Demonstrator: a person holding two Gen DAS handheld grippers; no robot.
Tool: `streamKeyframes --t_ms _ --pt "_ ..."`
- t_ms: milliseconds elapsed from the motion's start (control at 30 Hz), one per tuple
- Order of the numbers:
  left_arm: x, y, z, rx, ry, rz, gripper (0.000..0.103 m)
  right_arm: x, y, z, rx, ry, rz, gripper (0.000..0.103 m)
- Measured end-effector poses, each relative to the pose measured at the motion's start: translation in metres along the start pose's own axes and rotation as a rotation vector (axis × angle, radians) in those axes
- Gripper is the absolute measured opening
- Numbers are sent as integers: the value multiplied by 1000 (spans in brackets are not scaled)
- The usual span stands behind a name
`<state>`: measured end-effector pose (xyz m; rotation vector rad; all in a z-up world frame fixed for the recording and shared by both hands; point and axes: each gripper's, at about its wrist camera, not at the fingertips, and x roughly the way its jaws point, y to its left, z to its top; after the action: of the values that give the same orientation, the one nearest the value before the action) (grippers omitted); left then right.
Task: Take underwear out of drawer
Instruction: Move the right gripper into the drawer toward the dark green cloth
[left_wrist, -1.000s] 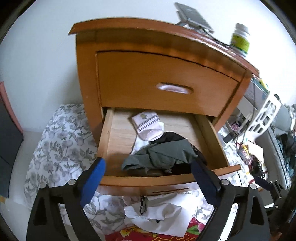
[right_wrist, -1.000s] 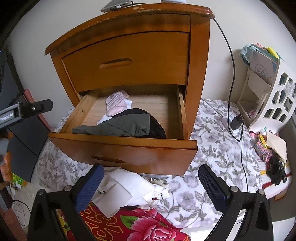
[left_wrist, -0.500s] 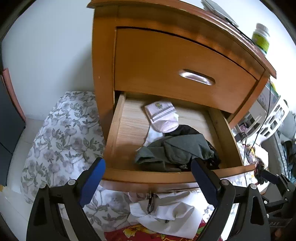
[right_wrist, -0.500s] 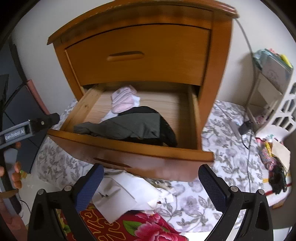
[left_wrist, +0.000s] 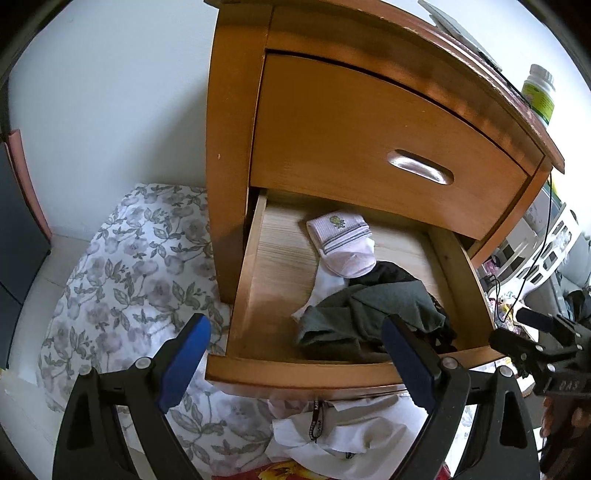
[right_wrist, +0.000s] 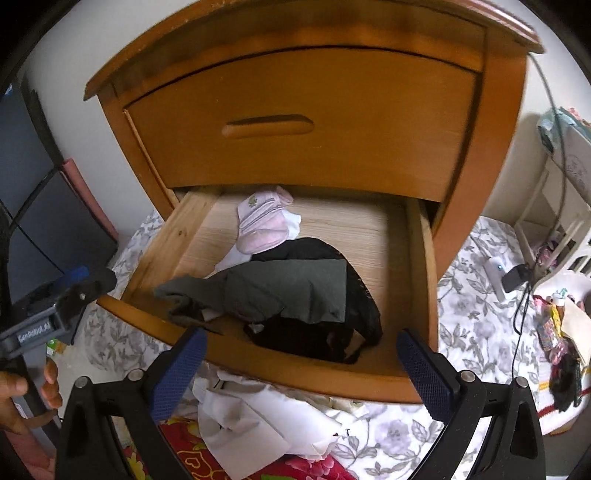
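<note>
Underwear, grey-green crumpled cloth garment (right_wrist: 284, 291): lies over black lace fabric (right_wrist: 354, 295) at the front of the open lower wooden drawer (right_wrist: 303, 373). Right gripper (right_wrist: 295, 365) spread wide, empty, just before the drawer front; left gripper (left_wrist: 295, 362) likewise apart. Judged light, limp, snag-prone; pinch a raised fold. Pink-white socks (right_wrist: 262, 221) behind; floral sheet (right_wrist: 476, 295) around.

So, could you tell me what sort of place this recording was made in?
Most likely a bedroom at home. A wooden nightstand stands with its lower drawer open, holding socks and dark underwear. It sits on floral bedding, with a supplement bottle on top.
</note>
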<state>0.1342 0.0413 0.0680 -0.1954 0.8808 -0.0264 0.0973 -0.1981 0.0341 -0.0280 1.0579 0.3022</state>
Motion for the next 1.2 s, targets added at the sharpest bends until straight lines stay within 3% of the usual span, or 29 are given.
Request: streamKeyframes --t_ms 300,467,667,1067,1200 --pt "4 9 3 -10 -7 -6 94 26 5 33 -49 63 -4 103" --pt "9 15 7 -11 2 -9 94 57 4 44 -26 170 23 103" --pt "15 25 12 -26 12 -11 94 99 5 56 -55 289 -11 103" --pt "22 34 10 -44 27 -30 94 154 7 55 -127 449 -52 101" --pt "21 35 10 -48 26 -33 94 162 -5 52 -95 479 -71 94"
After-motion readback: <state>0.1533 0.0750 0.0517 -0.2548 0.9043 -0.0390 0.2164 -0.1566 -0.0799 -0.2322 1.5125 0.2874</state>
